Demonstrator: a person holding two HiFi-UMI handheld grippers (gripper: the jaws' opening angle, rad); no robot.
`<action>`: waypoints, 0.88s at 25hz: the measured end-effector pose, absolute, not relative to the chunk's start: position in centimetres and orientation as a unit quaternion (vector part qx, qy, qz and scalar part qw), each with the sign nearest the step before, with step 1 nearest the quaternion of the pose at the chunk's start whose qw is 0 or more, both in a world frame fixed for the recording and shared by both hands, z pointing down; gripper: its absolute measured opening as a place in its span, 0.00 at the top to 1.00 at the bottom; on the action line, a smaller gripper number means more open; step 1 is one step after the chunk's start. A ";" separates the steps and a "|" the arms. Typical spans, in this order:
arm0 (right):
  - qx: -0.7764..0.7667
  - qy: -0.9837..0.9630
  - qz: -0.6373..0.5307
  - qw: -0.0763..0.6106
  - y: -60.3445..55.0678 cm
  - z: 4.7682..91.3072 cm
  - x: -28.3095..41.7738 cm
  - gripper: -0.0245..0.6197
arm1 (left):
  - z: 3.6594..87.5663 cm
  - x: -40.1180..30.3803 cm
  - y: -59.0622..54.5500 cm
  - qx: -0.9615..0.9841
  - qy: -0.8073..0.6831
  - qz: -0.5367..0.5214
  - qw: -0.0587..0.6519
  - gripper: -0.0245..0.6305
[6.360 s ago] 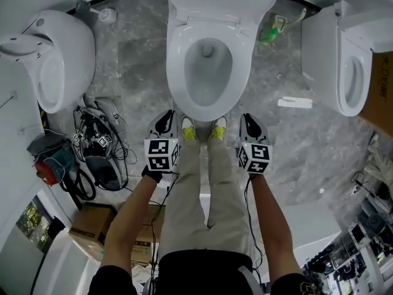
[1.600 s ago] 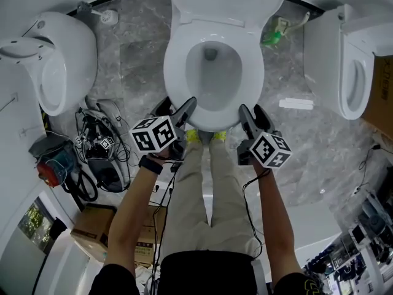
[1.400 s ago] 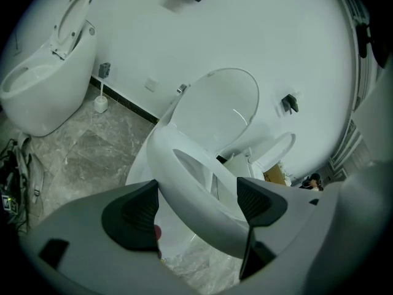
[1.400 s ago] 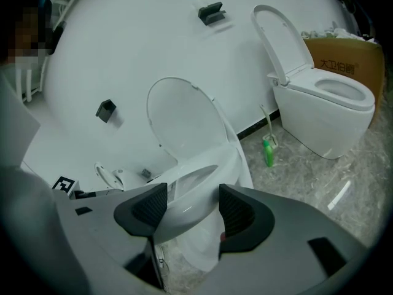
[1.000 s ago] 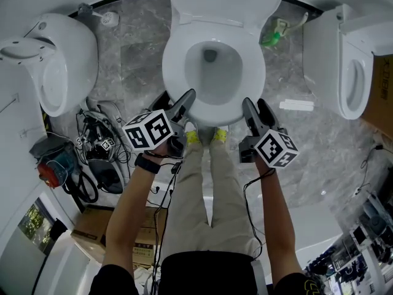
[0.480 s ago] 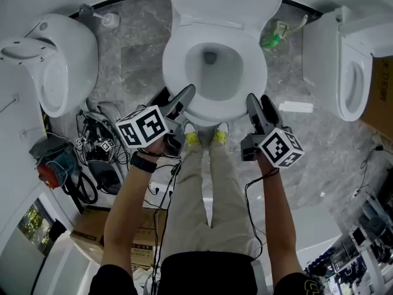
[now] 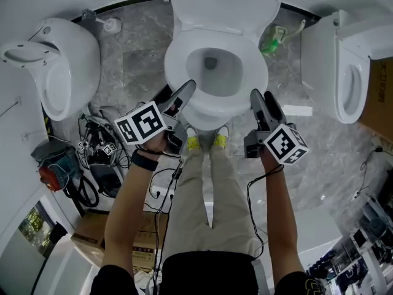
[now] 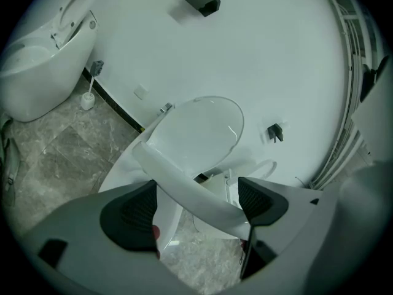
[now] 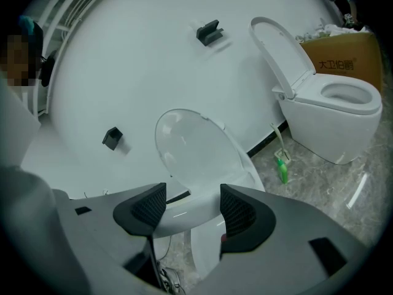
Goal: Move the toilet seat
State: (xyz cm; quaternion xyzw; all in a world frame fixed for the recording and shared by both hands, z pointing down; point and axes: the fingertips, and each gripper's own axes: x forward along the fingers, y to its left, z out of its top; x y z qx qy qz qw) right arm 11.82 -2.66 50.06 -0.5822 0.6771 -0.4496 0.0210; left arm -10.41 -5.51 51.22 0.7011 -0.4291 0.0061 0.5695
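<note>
So: jaws apart on both. Left gripper [image 7: 184,94] straddled the near-left rim of the white oval plastic toilet seat [image 7: 174,69], right gripper [image 7: 260,101] the near-right; pad contact was unclear.

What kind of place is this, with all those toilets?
Probably a toilet showroom or test room, not a home bathroom: the middle toilet has a left toilet and right toilet beside it, plus tangled cables.

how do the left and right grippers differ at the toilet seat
The left gripper leans diagonally at the front-left of the white oval toilet seat; the right gripper points straighter at its front-right. The seat crosses the left jaws slanted, the right jaws flatter. Both are open, astride its rim.
</note>
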 end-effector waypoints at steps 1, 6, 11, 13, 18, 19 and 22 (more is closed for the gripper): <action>-0.584 0.676 -0.449 0.021 -2.9 49.9 11.8 0.50 | 51.1 -10.4 -5.7 0.700 -0.429 0.005 0.571 0.34; -0.584 0.680 -0.442 0.025 -4.3 48.9 11.9 0.50 | 50.1 -10.4 -7.1 0.696 -0.431 -0.010 0.575 0.33; -0.571 0.713 -0.408 0.014 -5.9 47.5 11.2 0.57 | 49.5 -10.3 -8.1 0.692 -0.436 -0.025 0.575 0.33; -0.570 0.724 -0.390 0.001 -6.8 46.8 10.4 0.72 | 49.2 -10.2 -8.5 0.691 -0.436 -0.030 0.576 0.32; -0.597 0.704 -0.384 0.033 -8.4 45.9 11.2 0.68 | 48.4 -10.0 -10.1 0.685 -0.441 -0.047 0.578 0.32; -0.600 0.702 -0.382 0.038 -8.7 45.7 11.3 0.68 | 48.2 -10.0 -10.4 0.684 -0.442 -0.051 0.578 0.32; -0.603 0.702 -0.377 0.047 -9.4 45.2 11.5 0.68 | 47.8 -9.9 -11.2 0.682 -0.443 -0.059 0.579 0.32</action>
